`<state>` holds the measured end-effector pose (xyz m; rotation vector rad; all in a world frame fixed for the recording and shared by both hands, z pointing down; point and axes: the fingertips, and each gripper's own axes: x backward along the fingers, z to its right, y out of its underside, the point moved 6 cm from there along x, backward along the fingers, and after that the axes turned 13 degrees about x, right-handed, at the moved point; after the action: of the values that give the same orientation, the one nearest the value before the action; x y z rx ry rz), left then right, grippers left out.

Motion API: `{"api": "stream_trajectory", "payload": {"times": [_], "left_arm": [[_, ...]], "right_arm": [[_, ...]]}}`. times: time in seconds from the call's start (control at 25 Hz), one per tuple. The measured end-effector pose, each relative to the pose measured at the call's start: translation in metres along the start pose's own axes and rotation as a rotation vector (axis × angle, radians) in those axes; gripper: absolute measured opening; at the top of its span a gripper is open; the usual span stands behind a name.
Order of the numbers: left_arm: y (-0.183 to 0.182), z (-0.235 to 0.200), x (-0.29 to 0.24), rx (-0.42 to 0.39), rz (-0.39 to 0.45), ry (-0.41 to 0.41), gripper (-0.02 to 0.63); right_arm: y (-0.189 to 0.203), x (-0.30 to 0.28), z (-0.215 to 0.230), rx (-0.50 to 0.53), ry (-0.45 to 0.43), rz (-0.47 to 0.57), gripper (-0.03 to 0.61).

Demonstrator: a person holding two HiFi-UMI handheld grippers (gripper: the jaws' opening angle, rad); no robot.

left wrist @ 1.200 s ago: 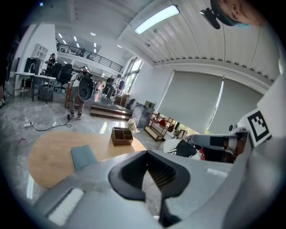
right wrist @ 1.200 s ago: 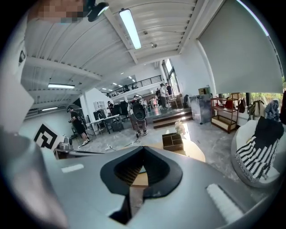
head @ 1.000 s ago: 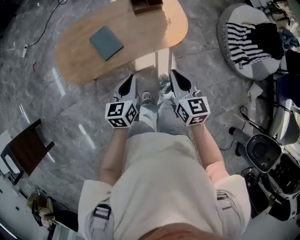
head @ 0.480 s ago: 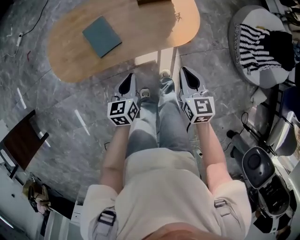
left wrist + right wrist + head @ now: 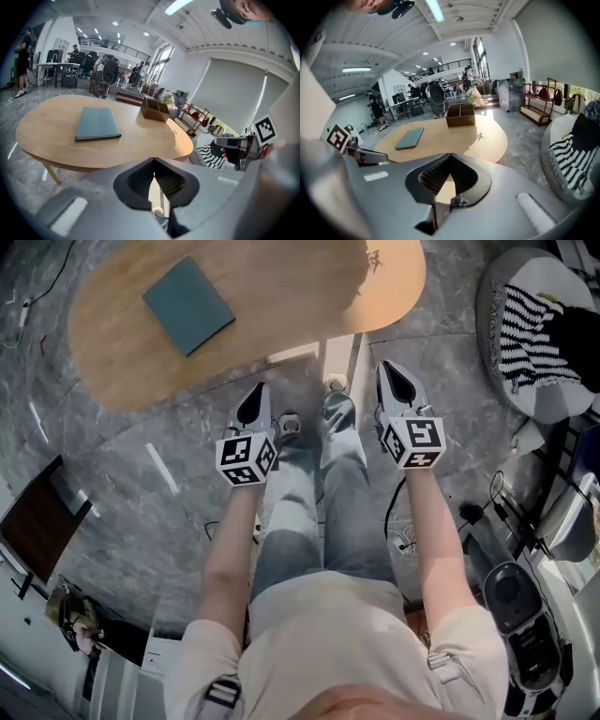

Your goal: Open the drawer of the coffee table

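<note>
The left tongs (image 5: 255, 407) and the right tongs (image 5: 394, 381) are both fully closed, the jaws meeting with nothing between them; this is plain in the left gripper view (image 5: 153, 164) and in the right gripper view (image 5: 449, 157), while the head view shows only their backs and marker cubes. In the head view the two tongs are held side by side above the grey floor (image 5: 141, 474), with the person's legs (image 5: 314, 493) in jeans between them, and both point toward the near edge of the worktop (image 5: 281, 324), which is the oval wooden coffee table. The drawer itself I cannot make out in any view. I count two tongs, one worktop, one teal book (image 5: 187, 293) lying flat on its left part, and one round seat with a striped cloth (image 5: 539, 324) on the floor, right of the worktop. The gripper views add one open wooden box (image 5: 156, 109) at the far edge of the worktop, which the head view cuts off, and several people standing far behind in the hall.
</note>
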<state>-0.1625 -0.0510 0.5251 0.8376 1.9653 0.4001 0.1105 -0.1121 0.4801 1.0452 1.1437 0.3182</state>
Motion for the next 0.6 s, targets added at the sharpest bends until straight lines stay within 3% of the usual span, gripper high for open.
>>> {"api": "stream_trajectory", "payload": {"times": [0.28,0.6], "left_arm": [[0.033,-0.025,-0.038,-0.016,-0.058,-0.043,0.050],[0.050,-0.059,-0.080,-0.029,-0.101,-0.074,0.146]], "right_arm": [[0.051,-0.042,0.030,-0.041,-0.013,-0.088,0.003],[0.093,-0.080,0.053,0.032,-0.048,-0.178,0.021]]}}
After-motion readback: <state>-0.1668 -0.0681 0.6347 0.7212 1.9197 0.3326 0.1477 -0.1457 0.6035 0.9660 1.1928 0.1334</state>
